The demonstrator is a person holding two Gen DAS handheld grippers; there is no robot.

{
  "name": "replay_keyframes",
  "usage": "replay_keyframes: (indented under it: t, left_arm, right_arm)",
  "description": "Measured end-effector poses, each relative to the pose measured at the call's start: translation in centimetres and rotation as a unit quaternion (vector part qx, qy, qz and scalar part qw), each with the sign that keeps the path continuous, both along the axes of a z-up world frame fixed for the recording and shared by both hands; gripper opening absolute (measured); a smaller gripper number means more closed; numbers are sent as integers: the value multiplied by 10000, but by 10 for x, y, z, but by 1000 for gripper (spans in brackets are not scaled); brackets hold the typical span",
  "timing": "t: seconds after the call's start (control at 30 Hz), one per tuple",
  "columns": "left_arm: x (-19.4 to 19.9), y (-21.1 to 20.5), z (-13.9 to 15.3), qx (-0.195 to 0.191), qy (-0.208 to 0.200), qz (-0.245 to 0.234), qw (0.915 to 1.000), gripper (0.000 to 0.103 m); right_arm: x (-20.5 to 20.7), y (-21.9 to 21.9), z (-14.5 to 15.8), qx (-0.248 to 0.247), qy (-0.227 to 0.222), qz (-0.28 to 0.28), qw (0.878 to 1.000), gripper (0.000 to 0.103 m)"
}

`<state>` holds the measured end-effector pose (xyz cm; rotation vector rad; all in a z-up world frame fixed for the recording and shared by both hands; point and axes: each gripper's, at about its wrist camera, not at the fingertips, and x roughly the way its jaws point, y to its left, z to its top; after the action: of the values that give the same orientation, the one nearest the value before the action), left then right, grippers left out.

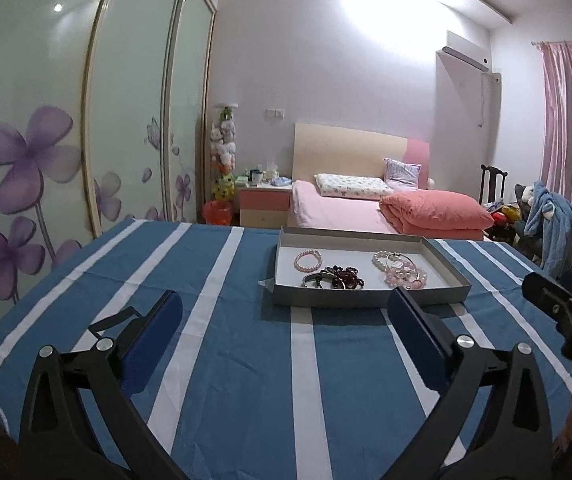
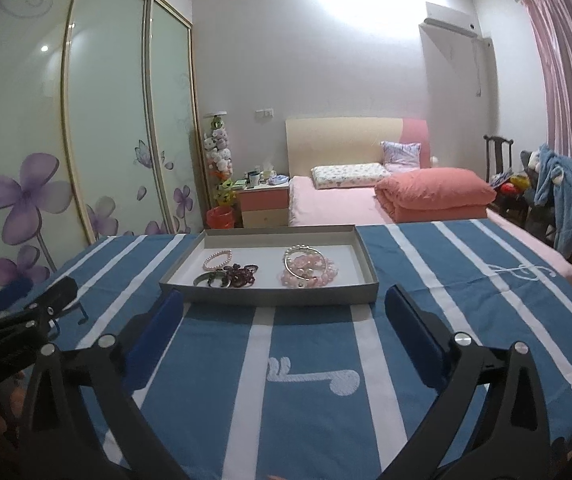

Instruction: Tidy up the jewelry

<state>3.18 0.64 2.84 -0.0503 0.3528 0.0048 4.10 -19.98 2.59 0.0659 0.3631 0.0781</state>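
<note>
**Both grippers spread wide short of the jewelry tray**

Nearest in each wrist view, two blue-padded fingers are seen spread to the frame edges with only cloth between them. The left gripper (image 1: 284, 306) is held wide apart and empty above the striped blue cloth (image 1: 222, 360). The right gripper (image 2: 284, 306) is likewise spread wide, with nothing gripped. Each gripper is caught at the edge of the other's view, so the two are held side by side.

Just beyond the fingertips the grey tray (image 1: 369, 296) is set on the cloth, apart from both grippers. From the left gripper it is seen ahead and somewhat to the right; from the right gripper it is seen ahead and slightly to the left (image 2: 270, 294).

Inside the tray, the jewelry is laid on the white floor. A pink bracelet (image 1: 308, 261) lies at the left. Dark red beads (image 1: 341, 276) are piled near the front wall, with a silver bangle (image 1: 313, 279) just beside them. At the right, pearls and pink beads (image 1: 399, 270) are heaped together with a thin metal ring across them.

Farther off, a bed (image 1: 341, 216) with a folded quilt is seen, and a wardrobe (image 1: 46, 120) with purple flowers stands at the left.
</note>
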Motion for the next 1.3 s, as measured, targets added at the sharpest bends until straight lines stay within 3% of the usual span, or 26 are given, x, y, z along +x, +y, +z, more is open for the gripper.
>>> replay_keyframes:
  t: [0.43, 1.3]
  left_arm:
    - [-16, -7, -5, 118, -72, 28, 9999, 101]
    - [-18, -10, -3, 118, -24, 36, 9999, 101]
  right_arm:
    - [-21, -1, -3, -42, -313, -67, 9995, 99]
    - [-20, -5, -9, 55, -184, -87, 9998, 99]
